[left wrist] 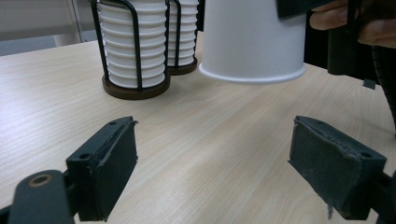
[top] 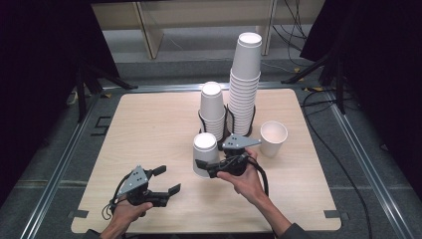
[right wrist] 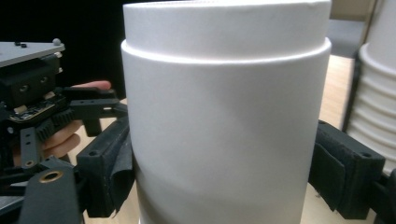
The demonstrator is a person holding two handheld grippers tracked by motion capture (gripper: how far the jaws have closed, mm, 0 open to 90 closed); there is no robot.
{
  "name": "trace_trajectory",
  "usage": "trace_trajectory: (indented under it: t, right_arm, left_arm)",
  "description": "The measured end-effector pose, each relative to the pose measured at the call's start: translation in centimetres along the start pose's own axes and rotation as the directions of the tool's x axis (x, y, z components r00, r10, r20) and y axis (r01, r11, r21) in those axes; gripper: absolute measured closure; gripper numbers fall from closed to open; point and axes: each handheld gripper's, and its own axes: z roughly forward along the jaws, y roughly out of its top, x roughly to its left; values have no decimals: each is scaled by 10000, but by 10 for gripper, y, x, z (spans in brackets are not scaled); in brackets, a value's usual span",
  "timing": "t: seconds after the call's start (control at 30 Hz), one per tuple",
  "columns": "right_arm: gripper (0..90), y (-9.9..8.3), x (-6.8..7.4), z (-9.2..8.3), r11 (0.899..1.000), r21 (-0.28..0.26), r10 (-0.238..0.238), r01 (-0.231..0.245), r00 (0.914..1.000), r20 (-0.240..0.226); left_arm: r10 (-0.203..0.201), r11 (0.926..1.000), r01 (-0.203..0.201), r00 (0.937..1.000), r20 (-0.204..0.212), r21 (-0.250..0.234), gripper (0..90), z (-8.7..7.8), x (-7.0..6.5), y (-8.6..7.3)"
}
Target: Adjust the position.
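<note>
— Looking down from the high view, what is the right gripper [top: 205,167] doing?
— It is clamping an upturned paper cup [top: 205,149], base up, in front of the two wire-caged cup stacks [top: 212,109] on the table [top: 149,124]. The left gripper [top: 168,179] is waiting near the front edge, well apart from it. One upright cup [top: 273,137] is standing to the right.

— And what is the left gripper view telling?
— The left gripper [left wrist: 212,172] is holding nothing, its jaws standing wide apart. The cup [left wrist: 252,37] is hanging ahead, its rim seemingly just off the wood, beside the caged stacks [left wrist: 133,46].

— Is the right gripper view confirming the grip?
— Yes. The right gripper [right wrist: 224,177] is pressing its pads on both sides of the cup [right wrist: 224,116], low on the wall.

— So which step is going on?
— Probably carrying one cup, either off a stack or toward one. The next move is calling for a steady, upright carry without crushing the thin wall, and for keeping clear of the wire cages.
</note>
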Motion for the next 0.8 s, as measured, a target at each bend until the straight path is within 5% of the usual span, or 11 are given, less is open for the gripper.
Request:
trace_trajectory:
  t: [0.3,0.8]
  right_arm:
    - [178,-3,14,19,9976,79,-687,690,9969,-387]
    - [179,-2,29,33,9967,41,-803,807,9953,-536]
  left_arm:
    - [112,9998,-105,9990,422,-177,145,1,-3,1]
    - [89,9989,-64,9985,539,-471,145,5,-5,0]
